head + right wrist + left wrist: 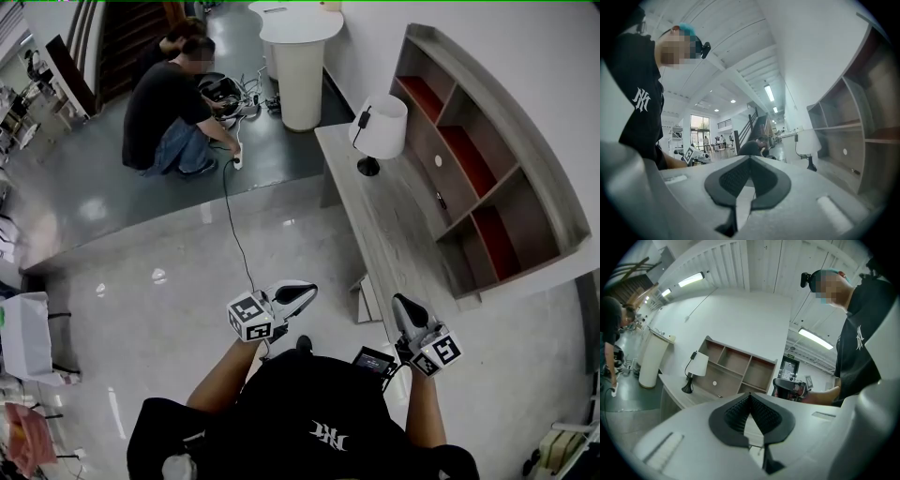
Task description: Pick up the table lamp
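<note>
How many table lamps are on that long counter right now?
1. A white-shaded table lamp with a black base stands at the far end of the grey counter, in front of the shelf unit. No other lamp shows in any view.

The lamp (379,126) has a matt white shade that looks like cloth, the table (394,234) under it shows pale grey wood grain, and the floor (159,319) is glossy, pale tile.
</note>
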A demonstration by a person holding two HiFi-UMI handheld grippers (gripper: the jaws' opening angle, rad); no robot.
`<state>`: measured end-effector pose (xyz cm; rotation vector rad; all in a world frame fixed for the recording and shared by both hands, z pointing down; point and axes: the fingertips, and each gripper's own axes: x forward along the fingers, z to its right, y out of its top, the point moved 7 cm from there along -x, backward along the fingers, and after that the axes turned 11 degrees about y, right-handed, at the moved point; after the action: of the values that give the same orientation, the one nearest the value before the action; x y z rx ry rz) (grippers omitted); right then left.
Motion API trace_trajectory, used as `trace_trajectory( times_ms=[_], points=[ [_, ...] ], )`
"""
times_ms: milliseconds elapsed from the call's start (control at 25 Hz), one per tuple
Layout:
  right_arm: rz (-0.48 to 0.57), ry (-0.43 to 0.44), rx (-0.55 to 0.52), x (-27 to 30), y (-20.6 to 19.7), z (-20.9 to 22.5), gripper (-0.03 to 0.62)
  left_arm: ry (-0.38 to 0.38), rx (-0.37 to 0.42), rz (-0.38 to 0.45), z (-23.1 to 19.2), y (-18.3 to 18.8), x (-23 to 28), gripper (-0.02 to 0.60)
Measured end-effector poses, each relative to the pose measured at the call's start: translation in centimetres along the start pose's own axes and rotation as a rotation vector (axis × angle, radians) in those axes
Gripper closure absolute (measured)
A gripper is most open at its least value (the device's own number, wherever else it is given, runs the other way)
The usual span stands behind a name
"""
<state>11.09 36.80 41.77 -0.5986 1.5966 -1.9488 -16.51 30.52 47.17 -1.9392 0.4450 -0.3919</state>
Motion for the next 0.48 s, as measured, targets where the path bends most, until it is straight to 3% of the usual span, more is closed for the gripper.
trace_trajectory(
  times_ms=[480],
  points=[
    [0.004, -0.061, 0.009, 3.1, 0.2, 3.7, 0.591, -0.019, -0.024, -0.008, -5.5, 0.9, 1.4, 0.58]
  ],
)
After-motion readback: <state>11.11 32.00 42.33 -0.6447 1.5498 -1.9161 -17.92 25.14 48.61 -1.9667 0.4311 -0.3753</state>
